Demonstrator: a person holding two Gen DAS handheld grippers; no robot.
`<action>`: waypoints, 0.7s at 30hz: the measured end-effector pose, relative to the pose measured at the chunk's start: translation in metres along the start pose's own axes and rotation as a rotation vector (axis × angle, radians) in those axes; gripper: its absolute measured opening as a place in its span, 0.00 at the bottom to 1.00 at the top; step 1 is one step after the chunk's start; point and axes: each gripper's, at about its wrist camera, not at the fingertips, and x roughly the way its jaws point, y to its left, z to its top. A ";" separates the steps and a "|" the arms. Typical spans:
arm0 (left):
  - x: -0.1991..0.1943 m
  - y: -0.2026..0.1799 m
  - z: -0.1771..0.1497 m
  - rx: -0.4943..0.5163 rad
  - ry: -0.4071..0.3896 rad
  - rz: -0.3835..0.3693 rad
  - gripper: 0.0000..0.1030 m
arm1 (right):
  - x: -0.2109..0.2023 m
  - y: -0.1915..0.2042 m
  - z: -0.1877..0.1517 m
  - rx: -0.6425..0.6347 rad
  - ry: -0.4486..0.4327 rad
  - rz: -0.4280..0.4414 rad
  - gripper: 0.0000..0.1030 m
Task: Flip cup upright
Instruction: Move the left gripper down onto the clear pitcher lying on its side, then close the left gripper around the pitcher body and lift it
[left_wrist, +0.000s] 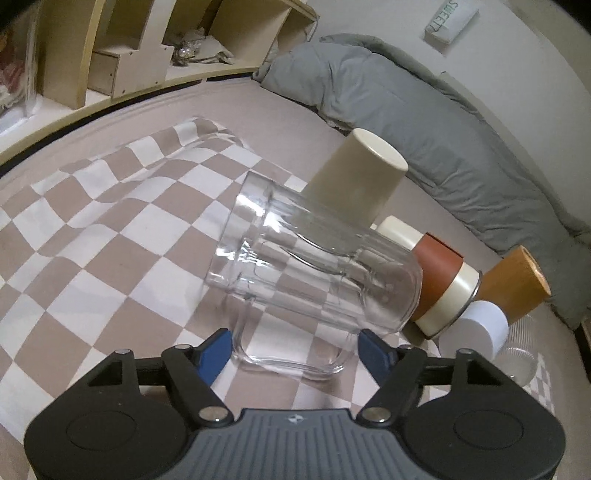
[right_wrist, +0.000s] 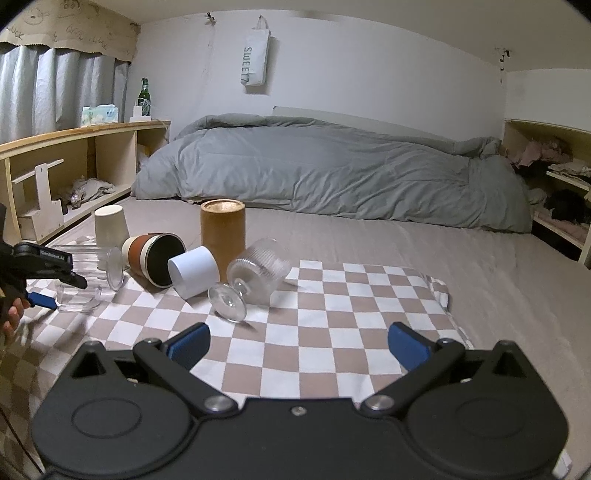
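Note:
A clear glass mug lies on its side on the checkered cloth, its handle pointing toward my left gripper. The left gripper's blue fingers stand on either side of the handle, not visibly pressing on it. In the right wrist view the mug lies at far left with the left gripper at it. My right gripper is open and empty above the cloth.
A beige cup stands upside down. A brown-and-cream cup, a white cup and a ribbed stemmed glass lie on their sides. A tan cylinder stands upright. A grey duvet lies behind, shelves at left.

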 end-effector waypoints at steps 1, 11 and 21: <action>0.001 -0.003 0.000 0.009 0.005 0.001 0.83 | 0.000 0.000 0.000 0.000 -0.001 0.000 1.00; 0.019 -0.038 -0.003 0.188 0.008 0.145 0.93 | -0.002 -0.003 0.000 0.006 -0.001 0.005 1.00; 0.021 -0.038 -0.013 0.340 -0.039 0.170 0.80 | -0.001 -0.011 -0.003 0.023 0.005 -0.003 1.00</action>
